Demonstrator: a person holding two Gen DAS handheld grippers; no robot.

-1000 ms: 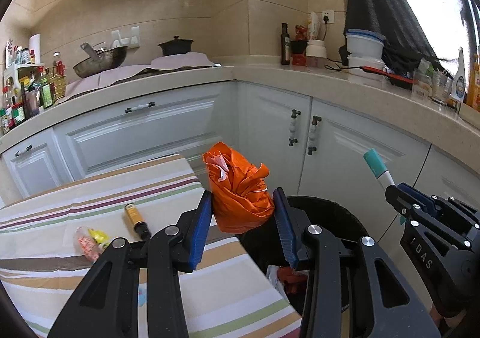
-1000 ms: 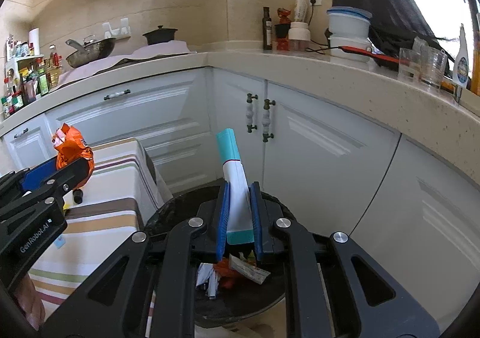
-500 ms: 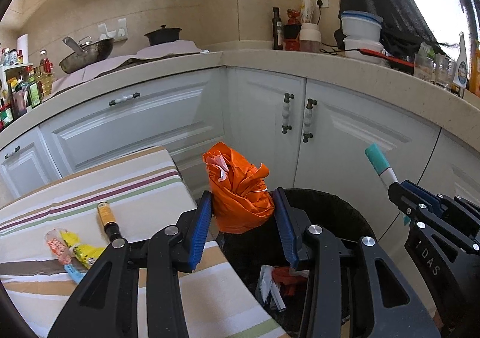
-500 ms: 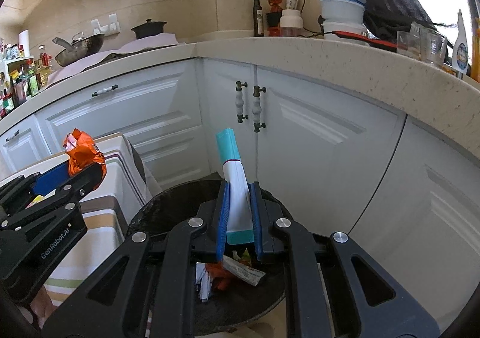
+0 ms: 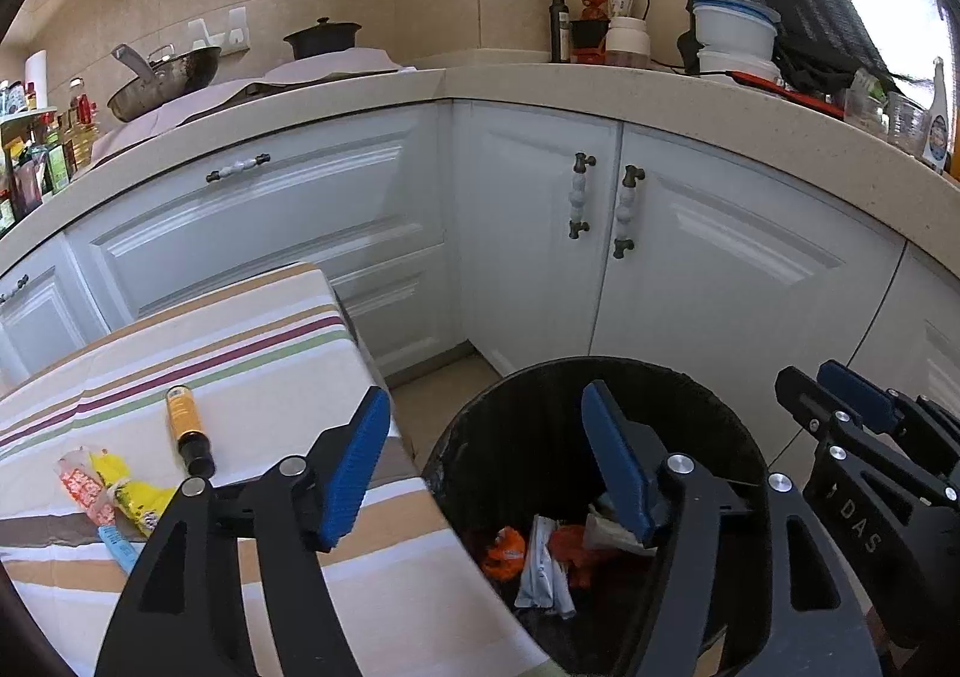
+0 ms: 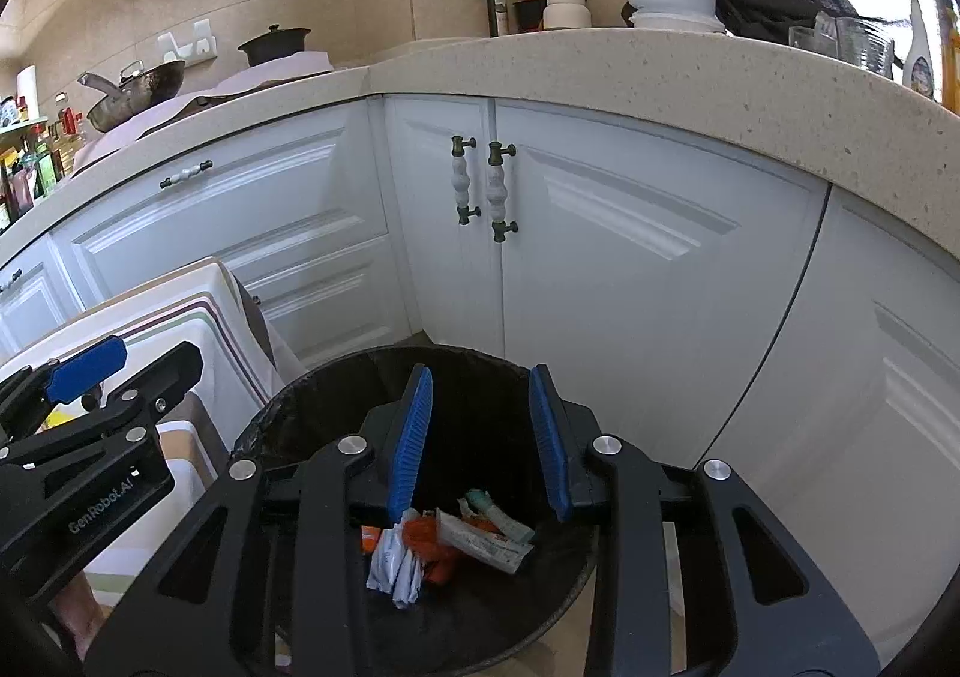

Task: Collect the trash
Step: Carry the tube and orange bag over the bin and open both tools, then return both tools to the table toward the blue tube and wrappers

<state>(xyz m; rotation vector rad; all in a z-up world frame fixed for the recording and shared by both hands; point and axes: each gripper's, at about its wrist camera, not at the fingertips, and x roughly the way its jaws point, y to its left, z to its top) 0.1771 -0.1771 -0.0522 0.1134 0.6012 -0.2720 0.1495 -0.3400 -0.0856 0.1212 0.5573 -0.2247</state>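
A black trash bin (image 5: 708,407) (image 6: 336,377) stands on the floor by the table and holds several wrappers, among them orange trash (image 5: 504,548) (image 6: 429,548) and a white tube with a teal cap (image 6: 489,518). My left gripper (image 5: 489,461) is open and empty over the bin's left rim. My right gripper (image 6: 483,437) is open and empty above the bin. On the striped table (image 5: 252,329) lie a small amber bottle (image 5: 187,425), a red and yellow wrapper (image 5: 108,488) and a blue strip (image 5: 120,548).
White cabinets (image 5: 690,257) and a stone counter (image 5: 720,107) wrap around behind the bin. The counter carries a wok (image 5: 162,77), a pot (image 5: 321,38), bottles and tubs. The table edge sits tight against the bin's left side.
Both grippers have opened. The orange bag has left my left gripper and the teal-capped tube has left my right gripper; both now lie in the bin. Both grippers moved closer over the bin.
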